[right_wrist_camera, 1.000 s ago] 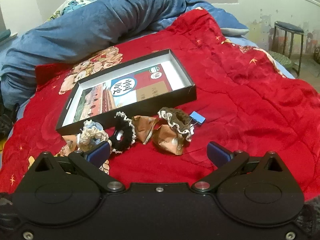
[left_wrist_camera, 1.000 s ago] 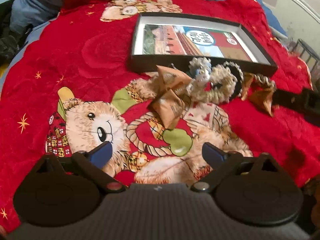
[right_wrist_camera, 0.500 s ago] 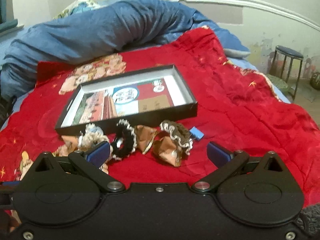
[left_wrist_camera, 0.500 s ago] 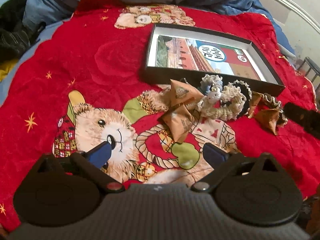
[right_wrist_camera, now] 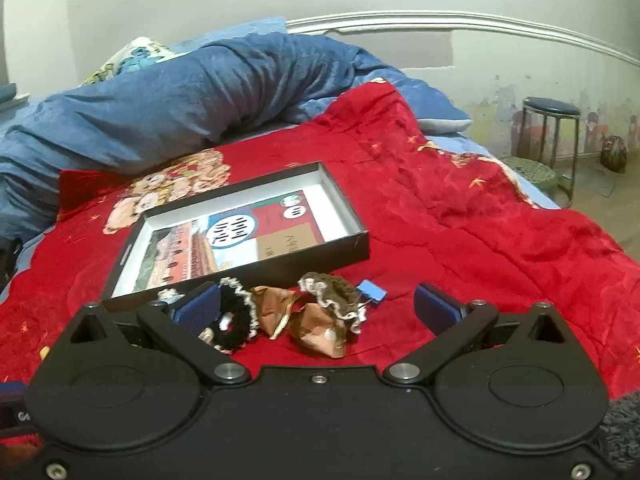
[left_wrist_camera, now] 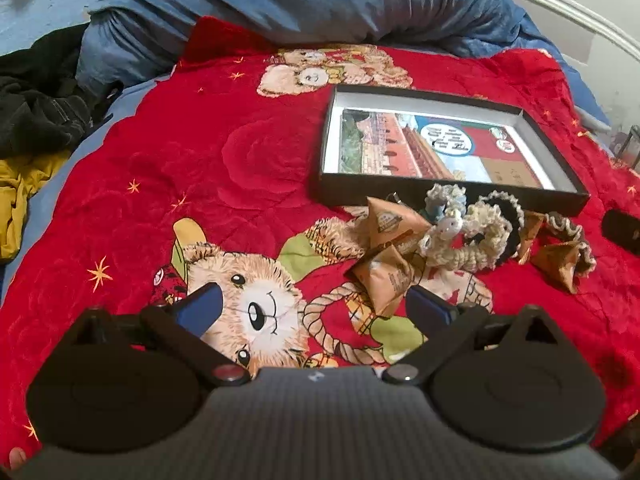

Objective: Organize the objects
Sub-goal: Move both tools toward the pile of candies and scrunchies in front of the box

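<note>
Left fingers (left_wrist_camera: 308, 304): we find them spread wide, nothing between them, hovering above the red bedspread (left_wrist_camera: 200, 168).
Right fingers (right_wrist_camera: 320, 306): likewise apart and empty.
Items: paper packets (left_wrist_camera: 384, 272), cream scrunchie (left_wrist_camera: 472, 240), black scrunchie (right_wrist_camera: 236, 320), brown scrunchie (right_wrist_camera: 332, 292) and blue clip (right_wrist_camera: 372, 292) lie clustered along the near wall of the black tray (right_wrist_camera: 280, 268), outside it.
Handling: we judge all light; scrunchies soft, pinch the band; packets crinkly, take a corner.

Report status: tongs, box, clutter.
Left tongs open, empty. Right tongs open, empty. Box holds none of the scrunchies or packets.
</note>
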The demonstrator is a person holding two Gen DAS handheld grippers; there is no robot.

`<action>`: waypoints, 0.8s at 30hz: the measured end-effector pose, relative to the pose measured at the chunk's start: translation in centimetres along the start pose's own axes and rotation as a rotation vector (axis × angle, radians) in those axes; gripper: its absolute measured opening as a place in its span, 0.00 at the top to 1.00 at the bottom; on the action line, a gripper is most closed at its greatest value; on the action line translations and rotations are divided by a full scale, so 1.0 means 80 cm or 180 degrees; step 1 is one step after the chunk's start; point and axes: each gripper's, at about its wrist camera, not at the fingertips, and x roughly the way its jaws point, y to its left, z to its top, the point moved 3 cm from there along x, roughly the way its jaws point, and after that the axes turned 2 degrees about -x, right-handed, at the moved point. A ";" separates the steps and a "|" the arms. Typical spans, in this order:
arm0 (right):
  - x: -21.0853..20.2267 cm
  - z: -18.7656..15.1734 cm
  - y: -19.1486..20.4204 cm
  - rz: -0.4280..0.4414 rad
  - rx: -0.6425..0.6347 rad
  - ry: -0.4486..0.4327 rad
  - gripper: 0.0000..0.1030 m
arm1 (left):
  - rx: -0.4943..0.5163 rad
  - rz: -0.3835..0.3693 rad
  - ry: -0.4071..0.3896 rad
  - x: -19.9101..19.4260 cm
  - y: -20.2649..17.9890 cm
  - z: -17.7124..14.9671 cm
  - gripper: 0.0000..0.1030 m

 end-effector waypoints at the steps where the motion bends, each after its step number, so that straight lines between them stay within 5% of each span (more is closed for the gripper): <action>1: -0.001 0.000 0.000 0.0089 0.0013 0.0004 0.00 | -0.0007 -0.0027 -0.0016 -0.001 0.000 0.000 0.01; 4: -0.003 0.001 0.001 0.0269 0.0070 0.0001 0.00 | 0.0055 -0.0018 -0.0064 -0.003 -0.005 0.000 0.01; 15: 0.005 -0.003 0.000 0.0030 0.0136 0.0130 0.00 | 0.0079 0.0038 -0.0285 -0.012 -0.009 0.004 0.01; 19: 0.009 -0.004 -0.010 -0.0077 0.0214 0.0208 0.00 | 0.0116 0.0225 -0.0400 -0.017 -0.007 0.006 0.01; 24: 0.013 -0.007 -0.019 0.0084 0.0291 0.0434 0.00 | 0.0068 -0.0051 -0.0190 -0.011 -0.001 0.003 0.02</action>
